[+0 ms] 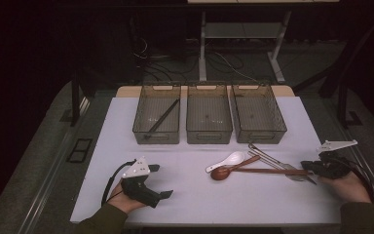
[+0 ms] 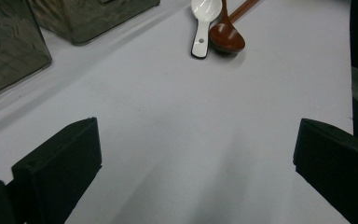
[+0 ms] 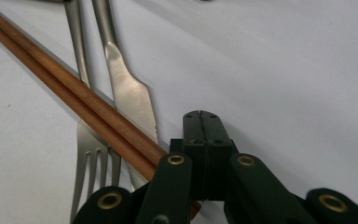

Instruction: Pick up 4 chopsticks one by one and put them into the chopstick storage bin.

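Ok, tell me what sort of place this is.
Probably a lab or workshop bench set up for sorting cutlery: a white table with three clear bins, loose spoons in front, and cables on the dark floor behind.

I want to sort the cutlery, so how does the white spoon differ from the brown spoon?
The white spoon is short and pale; the brown spoon is dark, with a long thin handle. The white spoon's bowl points toward the bins, the brown spoon's toward the person. Both lie on the table, side by side.

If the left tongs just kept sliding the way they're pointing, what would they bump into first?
Probably the white spoon and the brown spoon beside it. The left tongs stand open over bare white table, with nothing nearer in that line, though depth is hard to judge.
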### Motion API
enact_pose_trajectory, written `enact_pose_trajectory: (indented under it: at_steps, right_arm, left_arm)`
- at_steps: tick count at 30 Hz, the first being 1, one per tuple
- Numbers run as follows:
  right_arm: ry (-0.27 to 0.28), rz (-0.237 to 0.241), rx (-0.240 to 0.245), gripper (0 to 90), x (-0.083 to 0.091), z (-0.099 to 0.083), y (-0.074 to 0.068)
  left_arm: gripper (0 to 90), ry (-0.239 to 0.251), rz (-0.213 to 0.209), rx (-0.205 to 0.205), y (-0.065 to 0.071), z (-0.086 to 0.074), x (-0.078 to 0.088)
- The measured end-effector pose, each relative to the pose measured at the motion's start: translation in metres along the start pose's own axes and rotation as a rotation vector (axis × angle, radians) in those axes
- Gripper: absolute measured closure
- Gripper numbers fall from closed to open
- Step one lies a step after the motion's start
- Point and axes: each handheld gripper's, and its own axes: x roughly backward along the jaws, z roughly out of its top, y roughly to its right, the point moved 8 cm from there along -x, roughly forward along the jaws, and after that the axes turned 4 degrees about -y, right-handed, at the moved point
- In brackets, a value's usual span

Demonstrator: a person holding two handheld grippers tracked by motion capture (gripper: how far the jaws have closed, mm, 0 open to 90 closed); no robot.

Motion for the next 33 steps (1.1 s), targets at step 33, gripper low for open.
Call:
enact_pose_trajectory:
  at_steps: [33]
  right_arm:
    - [-0.005, 0.051, 0.076, 89.8, 0.022, -0.018, -0.032]
  left_arm:
    - [0.6, -0.005, -0.008, -0.003, 0.002, 0.000, -0.001]
